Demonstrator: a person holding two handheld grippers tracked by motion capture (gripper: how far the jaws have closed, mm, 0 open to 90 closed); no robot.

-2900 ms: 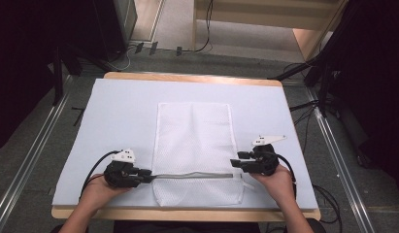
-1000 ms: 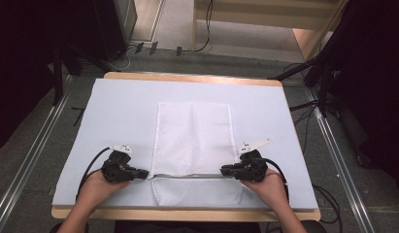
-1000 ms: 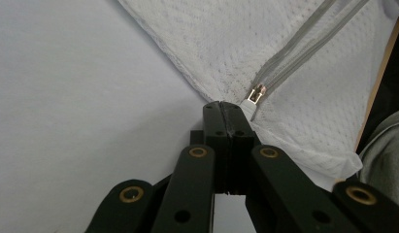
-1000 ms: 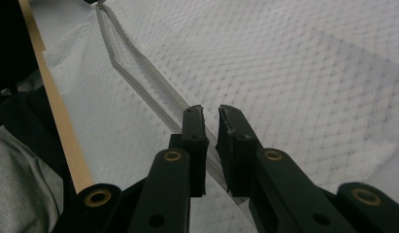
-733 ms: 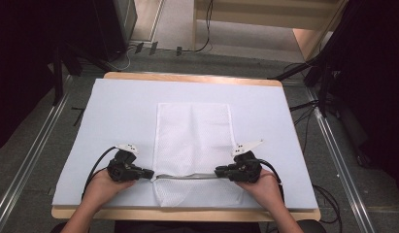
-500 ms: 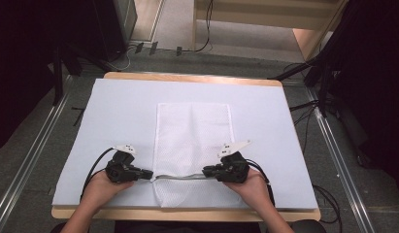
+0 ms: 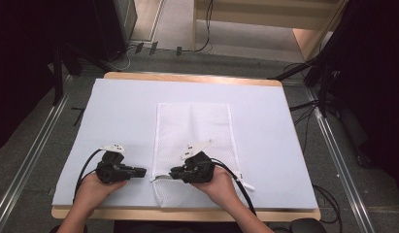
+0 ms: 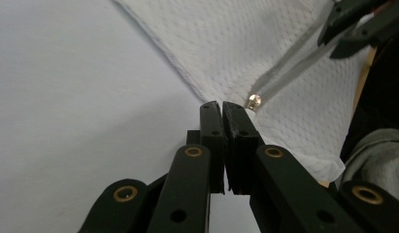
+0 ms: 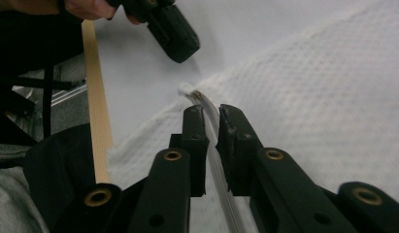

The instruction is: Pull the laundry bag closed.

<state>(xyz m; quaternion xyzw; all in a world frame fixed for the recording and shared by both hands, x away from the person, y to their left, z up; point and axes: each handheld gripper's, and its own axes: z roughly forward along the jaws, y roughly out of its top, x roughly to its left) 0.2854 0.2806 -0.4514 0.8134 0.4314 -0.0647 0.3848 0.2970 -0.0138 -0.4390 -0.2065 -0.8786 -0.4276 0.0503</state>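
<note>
Left gripper (image 8: 221, 108) clamped tight on the mesh bag's (image 8: 226, 43) corner — zipper pull (image 8: 255, 101) just beside.

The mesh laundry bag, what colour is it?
White mesh laundry bag with a grey zipper; clearest in the left gripper view.

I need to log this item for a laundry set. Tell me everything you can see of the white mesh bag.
The white mesh bag is a flat, netted fabric rectangle with stitched edges, lying lengthwise on the pale blue mat. A grey zipper runs across it near the person's end, ending in a small metal stop. The left gripper is shut at its left edge; the right gripper straddles the zipper.
</note>
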